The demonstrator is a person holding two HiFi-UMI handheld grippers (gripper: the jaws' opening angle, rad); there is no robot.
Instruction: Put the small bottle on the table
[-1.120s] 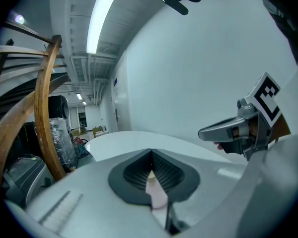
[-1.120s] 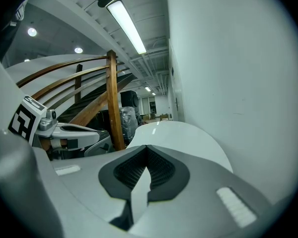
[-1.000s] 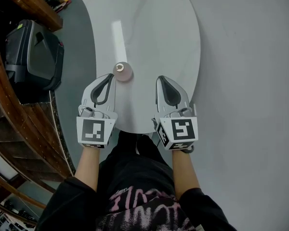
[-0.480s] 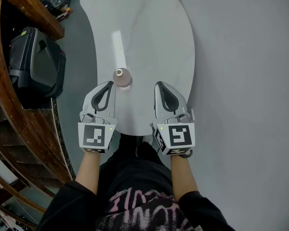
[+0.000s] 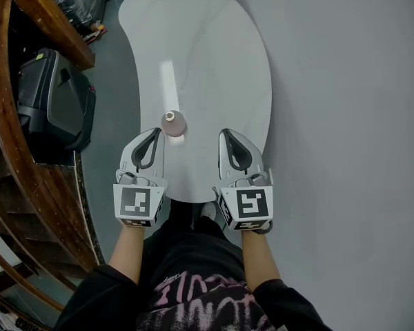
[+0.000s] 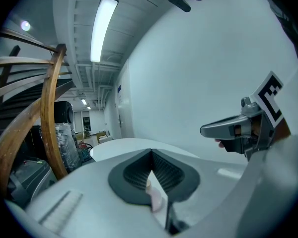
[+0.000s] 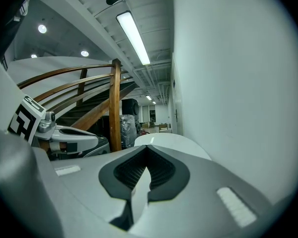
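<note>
The small pinkish bottle stands upright on the white oval table, near its front end. My left gripper is shut with nothing in it, its tip just left of the bottle and apart from it. In the left gripper view the bottle shows as a pale pink patch through the hollow behind the closed jaw tips. My right gripper is also shut and holds nothing. It hovers over the table to the bottle's right, about a hand's width away.
A black case sits on the floor left of the table, beside a curved wooden stair rail. A white wall runs along the right. The person's legs stand at the table's near edge.
The view has drawn back, so the table looks smaller and lower in frame. The bottle and both grippers keep about the same places relative to each other.
</note>
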